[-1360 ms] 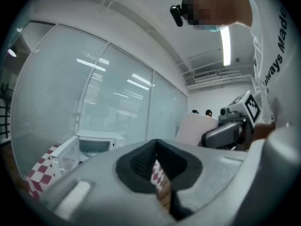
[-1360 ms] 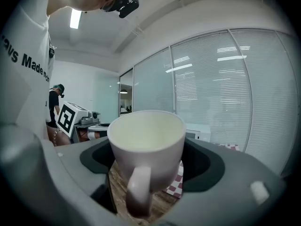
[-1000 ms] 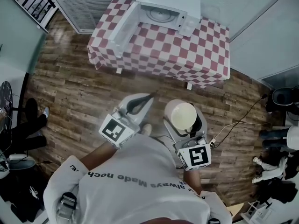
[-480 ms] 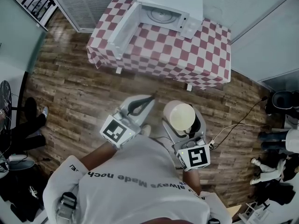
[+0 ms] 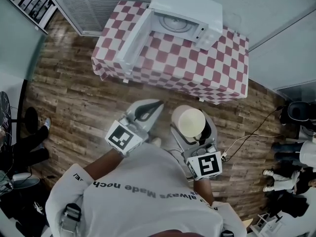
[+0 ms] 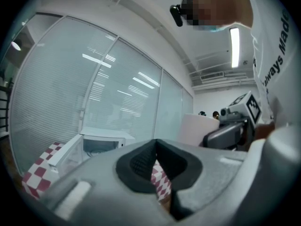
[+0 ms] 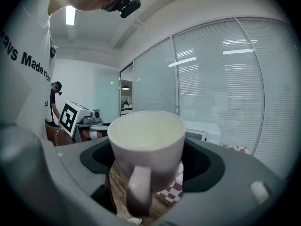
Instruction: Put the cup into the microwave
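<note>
A cream cup (image 5: 189, 121) stands upright between the jaws of my right gripper (image 5: 193, 127), which is shut on it, with its handle turned back toward me. In the right gripper view the cup (image 7: 148, 145) fills the gap of the right gripper (image 7: 150, 160). Beside it, my left gripper (image 5: 157, 103) is shut and holds nothing; in its own view the left gripper (image 6: 156, 144) has its pads meeting at the tip. Ahead, across a strip of wooden floor, a white microwave (image 5: 180, 19) sits on a red-and-white checked table (image 5: 197, 68). Its door (image 5: 132, 33) hangs open to the left.
The microwave (image 6: 101, 145) shows beyond the left jaws, and the microwave (image 7: 202, 134) also shows behind the cup. A cable (image 5: 247, 135) trails over the floor at right. People's legs (image 5: 29, 137) stand at the left edge, others at right. Blinds (image 5: 98, 4) line the wall.
The table and microwave have drawn nearer and sit lower in the head view. Both grippers moved forward toward them, the cup still in the right one.
</note>
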`<state>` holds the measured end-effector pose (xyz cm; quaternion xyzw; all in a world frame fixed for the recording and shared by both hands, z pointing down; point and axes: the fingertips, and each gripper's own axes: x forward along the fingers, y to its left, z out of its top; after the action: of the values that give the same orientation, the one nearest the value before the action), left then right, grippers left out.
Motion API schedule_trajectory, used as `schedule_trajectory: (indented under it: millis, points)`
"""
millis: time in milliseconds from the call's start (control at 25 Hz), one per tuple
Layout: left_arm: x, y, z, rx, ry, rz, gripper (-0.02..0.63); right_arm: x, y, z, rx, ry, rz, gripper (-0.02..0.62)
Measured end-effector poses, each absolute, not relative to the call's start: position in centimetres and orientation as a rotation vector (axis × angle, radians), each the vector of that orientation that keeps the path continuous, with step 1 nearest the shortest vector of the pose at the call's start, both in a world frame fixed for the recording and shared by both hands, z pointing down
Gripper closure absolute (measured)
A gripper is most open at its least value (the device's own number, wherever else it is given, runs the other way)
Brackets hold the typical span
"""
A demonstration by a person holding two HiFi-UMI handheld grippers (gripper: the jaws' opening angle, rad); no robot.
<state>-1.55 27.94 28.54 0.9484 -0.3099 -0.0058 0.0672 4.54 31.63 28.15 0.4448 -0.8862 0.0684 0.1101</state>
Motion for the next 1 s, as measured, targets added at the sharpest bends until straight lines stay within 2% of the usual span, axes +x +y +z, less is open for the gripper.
schedule_trajectory:
  millis: [520,1000]
  points:
    - [-7.1,18.2,28.7,2.862,-0.886,-0.024,0.601,-1.2,21.3,27.5,1.331,-2.586,0.186,0.173]
    - [-7.0,13.3,28.9,2.852,-0.819,-0.02,0.601,-1.1,16.5,27.9,1.389,-2.55,0.22,0.173]
